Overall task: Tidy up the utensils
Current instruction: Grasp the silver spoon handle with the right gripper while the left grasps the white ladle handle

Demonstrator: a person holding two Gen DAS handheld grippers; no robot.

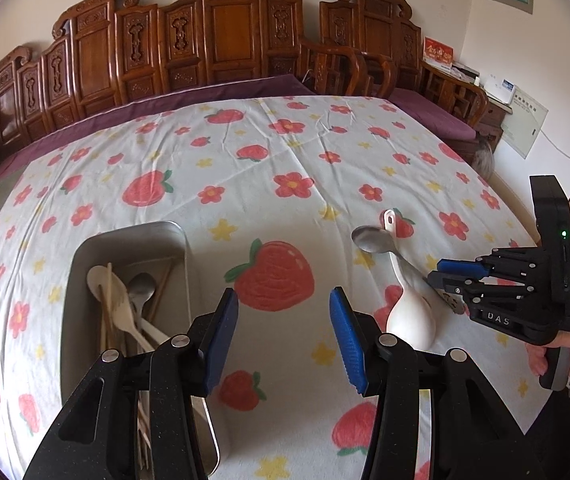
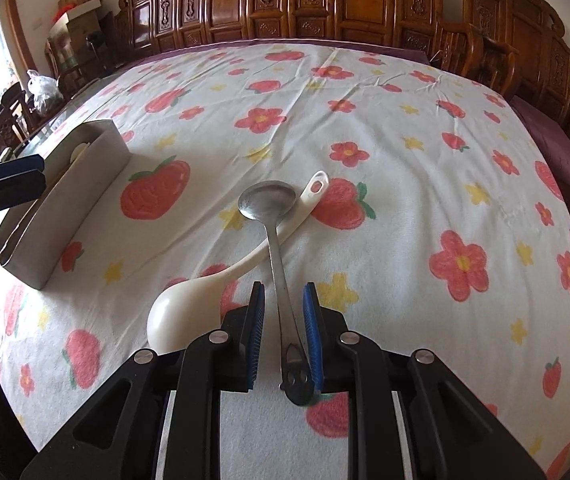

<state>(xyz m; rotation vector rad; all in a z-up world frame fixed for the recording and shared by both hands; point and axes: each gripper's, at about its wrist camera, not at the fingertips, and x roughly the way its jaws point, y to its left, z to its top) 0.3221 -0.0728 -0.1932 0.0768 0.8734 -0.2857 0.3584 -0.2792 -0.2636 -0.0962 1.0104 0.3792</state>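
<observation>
Your right tool [image 2: 283, 334] straddles the steel spoon [image 2: 275, 240] lying across the ladle [image 2: 209, 286] on the tabletop, jaws apart; close, then carry to the tray [image 1: 125, 240]; left tool [image 1: 284, 340] open, empty.

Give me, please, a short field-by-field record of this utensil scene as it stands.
surface: strawberry-print cloth
metal tray: holds spoons and chopsticks
metal spoon: lies across the white spoon, outside the tray
right gripper: jaws around the metal spoon's handle, gap visible on one side
left gripper: open, nothing between its jaws, beside the tray
</observation>
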